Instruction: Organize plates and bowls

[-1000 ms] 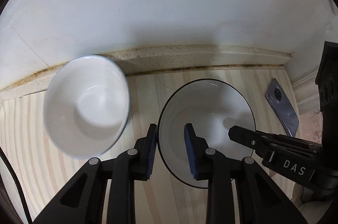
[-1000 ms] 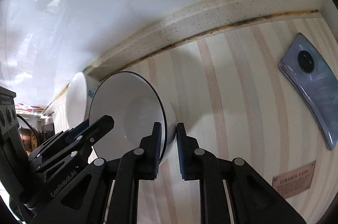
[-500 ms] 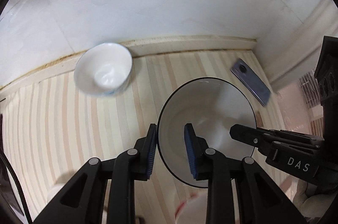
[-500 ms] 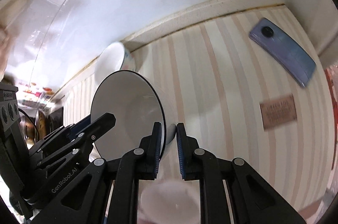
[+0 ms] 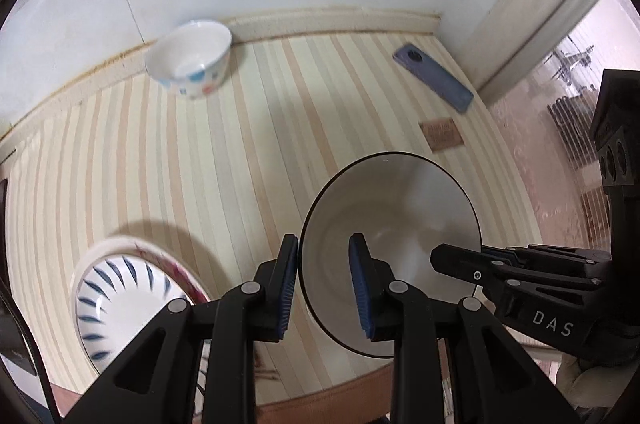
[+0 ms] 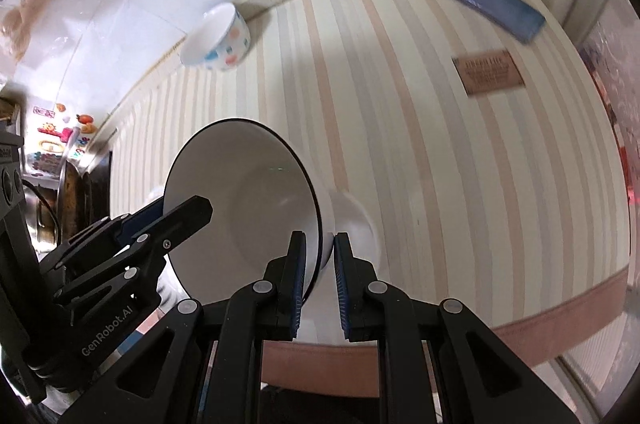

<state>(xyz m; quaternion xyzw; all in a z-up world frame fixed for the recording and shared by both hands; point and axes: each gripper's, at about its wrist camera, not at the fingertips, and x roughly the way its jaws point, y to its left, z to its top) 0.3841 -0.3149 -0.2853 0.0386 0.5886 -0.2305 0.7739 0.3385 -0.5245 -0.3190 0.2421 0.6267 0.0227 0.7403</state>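
A white bowl with a thin black rim (image 5: 400,224) hangs above the striped table, held from both sides. My left gripper (image 5: 323,244) is shut on its near-left rim, one finger outside and one inside. My right gripper (image 6: 320,238) is shut on the opposite wall of the same bowl (image 6: 248,192); its fingers (image 5: 452,260) show at the bowl's right in the left wrist view. A white bowl with coloured spots (image 5: 192,64) (image 6: 218,40) sits far back against the wall. A white dish with blue strokes (image 5: 120,308) rests on a pink-patterned plate at the near left.
A blue phone (image 5: 432,76) (image 6: 484,0) lies at the back right corner, with a brown label (image 5: 442,134) (image 6: 488,72) in front of it. The striped table (image 5: 260,152) ends in a brown front edge. A white wall stands behind.
Both grippers have drawn back from the wall and upward with the black-rimmed bowl. The spotted bowl stayed at the wall and now looks far away. The blue-stroked dish has come into view.
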